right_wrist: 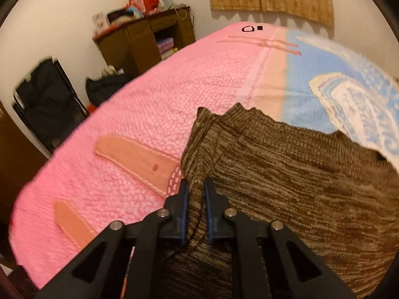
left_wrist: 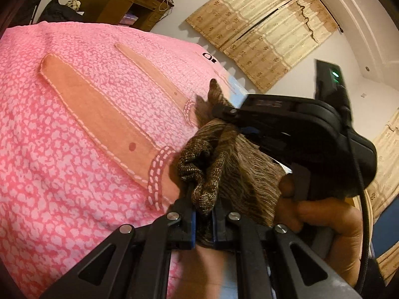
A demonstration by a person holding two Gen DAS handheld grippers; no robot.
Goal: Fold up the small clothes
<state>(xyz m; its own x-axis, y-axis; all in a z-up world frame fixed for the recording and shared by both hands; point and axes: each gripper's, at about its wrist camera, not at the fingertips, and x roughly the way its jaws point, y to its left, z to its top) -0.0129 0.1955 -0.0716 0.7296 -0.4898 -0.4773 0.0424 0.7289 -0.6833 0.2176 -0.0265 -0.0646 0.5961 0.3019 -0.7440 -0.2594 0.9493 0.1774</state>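
A pink speckled bedspread (right_wrist: 139,114) covers the bed, stitched with long peach strips (left_wrist: 99,119) edged in white thread; a pale blue panel (right_wrist: 301,74) adjoins it toward the bed's far right corner, with a small black mark (right_wrist: 251,28) at the far edge. Beyond the far left corner stands a brown wooden desk with drawers (right_wrist: 142,42), its top heaped with red and pastel clutter (right_wrist: 142,2). Dark clothing (right_wrist: 47,99) hangs on a rack against the white wall. Beige patterned curtains (left_wrist: 264,32) hang behind the bed.
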